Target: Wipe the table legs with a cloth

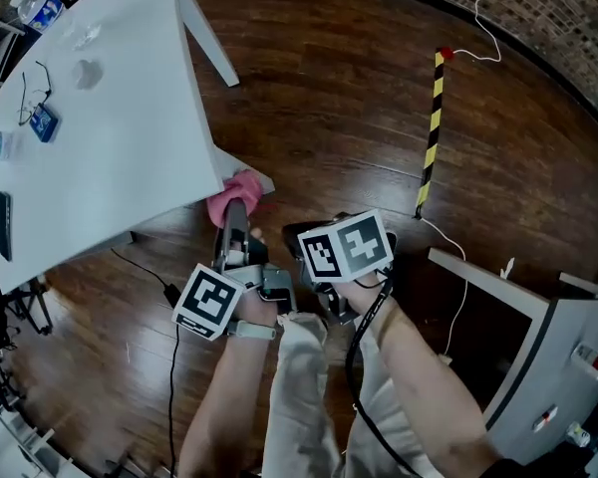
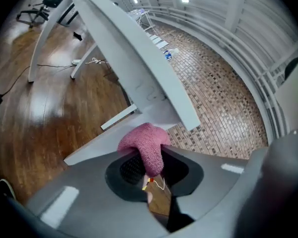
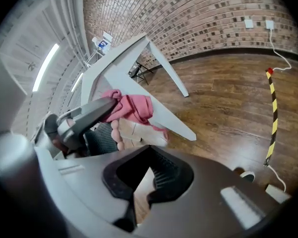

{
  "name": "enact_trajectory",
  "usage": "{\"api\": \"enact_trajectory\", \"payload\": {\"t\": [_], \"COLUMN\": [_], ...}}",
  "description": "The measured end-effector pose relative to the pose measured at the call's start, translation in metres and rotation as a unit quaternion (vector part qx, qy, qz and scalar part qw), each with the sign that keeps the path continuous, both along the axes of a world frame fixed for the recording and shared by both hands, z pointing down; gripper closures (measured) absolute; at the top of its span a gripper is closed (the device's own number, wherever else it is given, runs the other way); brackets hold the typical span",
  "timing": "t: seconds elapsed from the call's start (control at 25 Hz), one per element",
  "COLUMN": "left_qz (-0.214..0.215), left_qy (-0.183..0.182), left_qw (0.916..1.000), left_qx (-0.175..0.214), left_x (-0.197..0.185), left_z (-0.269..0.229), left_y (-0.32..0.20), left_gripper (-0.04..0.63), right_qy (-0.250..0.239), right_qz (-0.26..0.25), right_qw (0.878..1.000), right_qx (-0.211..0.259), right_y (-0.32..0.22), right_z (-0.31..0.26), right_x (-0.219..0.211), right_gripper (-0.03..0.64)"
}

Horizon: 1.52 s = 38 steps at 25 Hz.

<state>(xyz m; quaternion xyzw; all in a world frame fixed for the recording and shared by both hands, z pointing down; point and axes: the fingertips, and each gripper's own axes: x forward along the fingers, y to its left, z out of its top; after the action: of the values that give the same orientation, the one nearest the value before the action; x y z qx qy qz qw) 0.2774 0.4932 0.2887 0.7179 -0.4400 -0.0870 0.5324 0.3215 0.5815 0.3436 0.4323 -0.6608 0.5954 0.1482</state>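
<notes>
Dark wooden plank floor (image 1: 329, 118) runs to a curved brick wall (image 1: 568, 18). At the left stands a white flat-topped table (image 1: 120, 137); a pair of thin-rimmed glasses (image 1: 35, 93) and a black slim phone (image 1: 4, 225) lie near its far-left edge. One slanted white table leg (image 1: 207, 38) juts from the upper edge toward the middle of the floor. A thin black cable (image 1: 145, 267) trails on the planks below the table's lower edge.

At the table's near corner sits the pink knitted cloth (image 1: 234, 195), bunched into a rounded lump with a nubbly weave. In the left gripper view the pink knitted cloth (image 2: 144, 143) rests against a white bar under that corner, with a tail hanging down between the jaws. The left hand-held gripper (image 1: 236, 212) grips this tail, its jaws part-way apart around the fabric.

Just to the right, the right hand-held gripper (image 3: 148, 171) has its jaws pressed together with nothing in them, near the left one.

Between the slanted leg and a yellow-and-black striped bar (image 1: 431, 132) lies a broad stretch of bare planks. A white cord (image 1: 483, 33) runs from the bar's red tip to the wall. At the far right stands a grey box-shaped cabinet (image 1: 558, 366), its corner close to the person's right forearm (image 1: 419, 386).
</notes>
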Motion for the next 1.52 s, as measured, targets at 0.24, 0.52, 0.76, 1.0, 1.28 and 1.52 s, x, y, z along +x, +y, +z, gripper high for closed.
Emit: {"api": "enact_trajectory", "payload": {"t": [0.24,0.52,0.76,1.0,1.28,1.52], "left_qz": [0.100,0.078,0.015,-0.046,-0.074,-0.079], "left_qy": [0.021,0.011,-0.003,-0.024,-0.050,-0.072], "left_qw": [0.9948,0.9962,0.9976,0.9981,0.9959,0.9930], "left_qx": [-0.002,0.037,0.067,0.034,0.013,-0.051], "left_x": [0.010,0.040,0.057,0.060,0.054,0.043], "left_z": [0.008,-0.022,-0.038,0.002,0.061,0.129], "left_y": [0.013,-0.005,-0.035,-0.048,-0.055,-0.046], "left_gripper": [0.543,0.543,0.543,0.545,0.545,0.545], "right_qy": [-0.012,-0.009,-0.033,0.005,0.011,0.010], "right_qz": [0.029,0.039,0.027,-0.063,-0.139,-0.133], "right_qw": [0.999,0.999,0.999,0.998,0.990,0.991], "right_qx": [0.002,-0.001,0.003,0.011,0.019,-0.005], "right_y": [0.029,0.030,-0.008,-0.054,-0.070,-0.066], "right_z": [0.011,-0.004,0.009,0.022,0.048,0.091], "right_x": [-0.011,-0.007,0.038,0.056,0.046,0.043], "right_gripper": [0.624,0.624,0.624,0.624,0.624,0.624]}}
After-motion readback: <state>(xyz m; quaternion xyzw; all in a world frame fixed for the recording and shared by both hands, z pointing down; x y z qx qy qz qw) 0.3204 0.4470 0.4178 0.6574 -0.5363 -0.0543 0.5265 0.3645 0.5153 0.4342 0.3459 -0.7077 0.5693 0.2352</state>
